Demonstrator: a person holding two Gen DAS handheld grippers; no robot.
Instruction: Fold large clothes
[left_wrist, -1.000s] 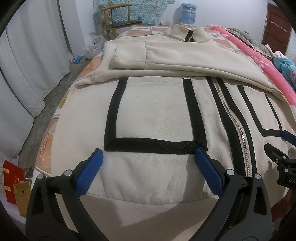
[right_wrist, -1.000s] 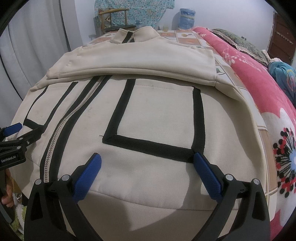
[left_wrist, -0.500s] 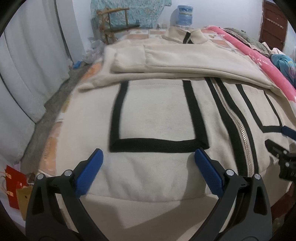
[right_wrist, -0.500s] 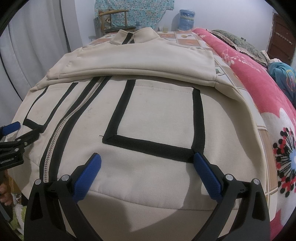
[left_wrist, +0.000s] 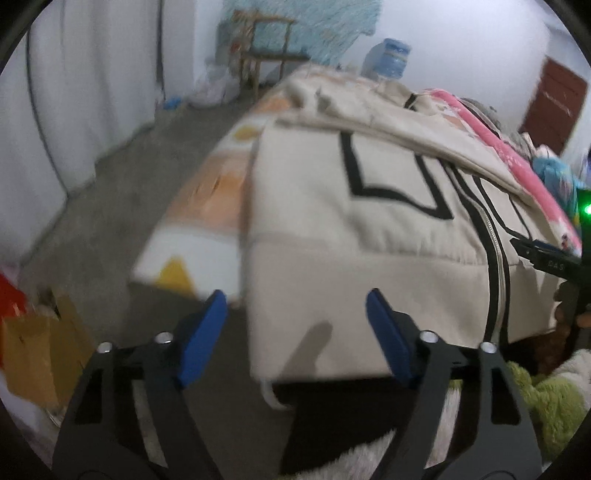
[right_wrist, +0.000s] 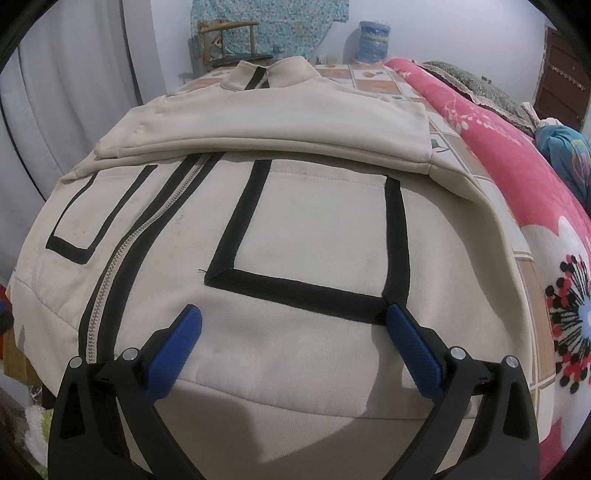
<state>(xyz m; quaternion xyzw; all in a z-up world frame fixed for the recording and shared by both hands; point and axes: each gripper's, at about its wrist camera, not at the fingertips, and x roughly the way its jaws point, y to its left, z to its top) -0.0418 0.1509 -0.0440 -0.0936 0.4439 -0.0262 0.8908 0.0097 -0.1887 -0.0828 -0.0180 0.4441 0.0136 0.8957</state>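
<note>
The cream jacket (right_wrist: 295, 206) lies flat on the bed (right_wrist: 480, 206). The left gripper (left_wrist: 295, 325), jaws just narrowing yet apart, frames its hem corner; the right gripper (right_wrist: 295, 328) gapes above the hem, empty.

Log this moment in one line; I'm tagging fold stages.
jacket: flat on bed, sleeves folded across | left gripper: open, closing, at hem corner | right gripper: open over hem

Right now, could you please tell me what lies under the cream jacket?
The cream jacket lies on a patterned bedsheet, with a pink floral blanket beside it. The sheet directly beneath is covered.
</note>
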